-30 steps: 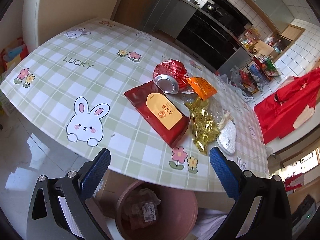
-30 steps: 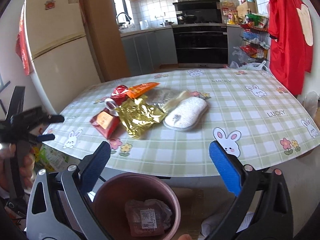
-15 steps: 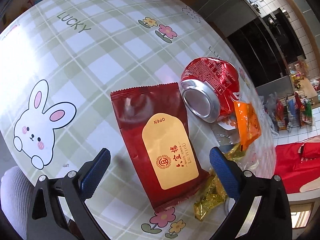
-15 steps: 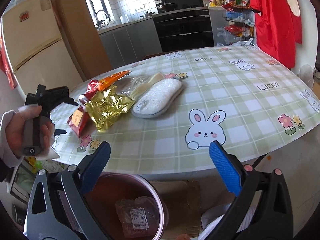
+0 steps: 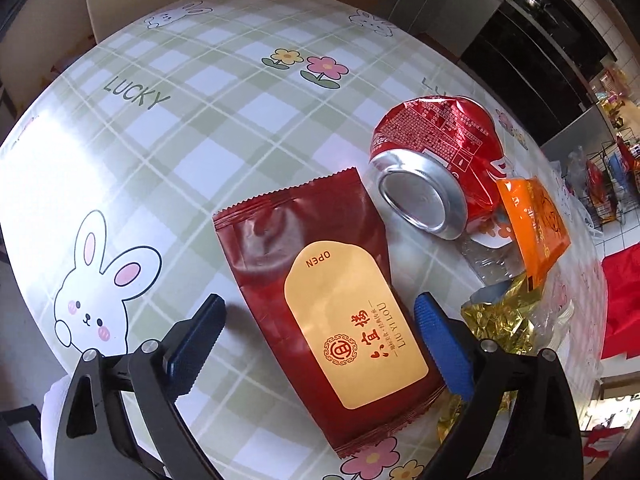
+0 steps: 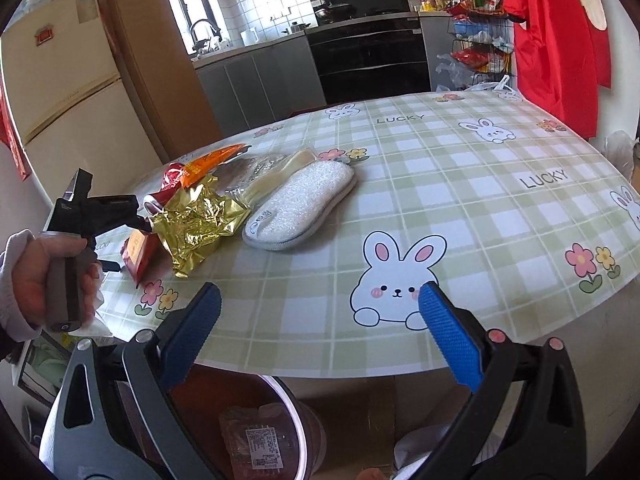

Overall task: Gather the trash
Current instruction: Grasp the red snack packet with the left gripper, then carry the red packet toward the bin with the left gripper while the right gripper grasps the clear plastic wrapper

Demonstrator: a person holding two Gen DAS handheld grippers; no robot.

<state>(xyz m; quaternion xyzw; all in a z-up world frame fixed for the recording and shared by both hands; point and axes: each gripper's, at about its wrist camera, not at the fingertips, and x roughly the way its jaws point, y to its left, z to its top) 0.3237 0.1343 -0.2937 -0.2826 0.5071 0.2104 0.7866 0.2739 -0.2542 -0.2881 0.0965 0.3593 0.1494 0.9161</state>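
Through the left wrist camera we read "OPEN" and "LIU YI LOU" on the red packet, lying flat on the tabletop printed "LUCKY"; our left claw, lower than a second ago, straddles it, jaws apart and just closing slightly, untouching. The right view shows our right claw agape over the table edge, nearer than before.

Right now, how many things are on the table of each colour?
Red: 2, a packet and a crushed can
Orange: 1, a wrapper
Gold: 1, a foil wrapper
White: 1, a sponge pad
Total: 5
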